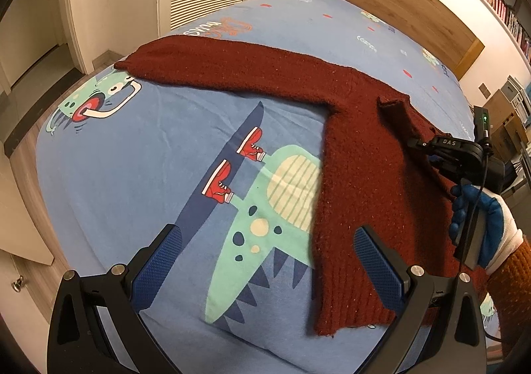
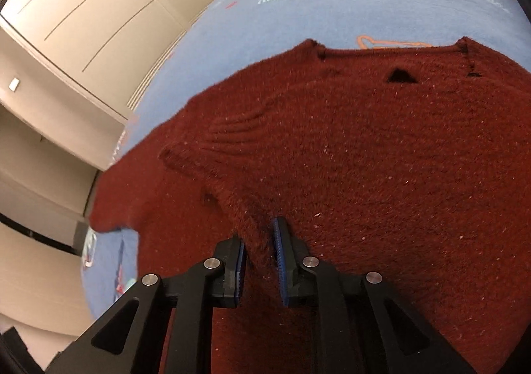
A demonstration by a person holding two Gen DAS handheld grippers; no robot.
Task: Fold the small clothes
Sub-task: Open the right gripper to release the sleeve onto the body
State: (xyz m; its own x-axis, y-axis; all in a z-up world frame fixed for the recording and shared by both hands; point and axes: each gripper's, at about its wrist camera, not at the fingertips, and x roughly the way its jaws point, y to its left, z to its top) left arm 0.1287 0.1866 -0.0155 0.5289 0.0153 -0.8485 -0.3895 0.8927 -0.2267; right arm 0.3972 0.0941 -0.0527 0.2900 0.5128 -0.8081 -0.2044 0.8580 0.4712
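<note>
Maroon knit sweater [image 1: 361, 154] is shown laid flat on a blue cartoon-print bedsheet [image 1: 149, 158], one sleeve stretched out across the bed. Left gripper [image 1: 265, 264] is held above the hem edge, jaws wide and empty. Right gripper [image 2: 259, 261] — jaws narrowly parted — is seen with a ridge of sweater fabric between its pads [image 2: 278, 254]; a firm grip cannot be confirmed.
</note>
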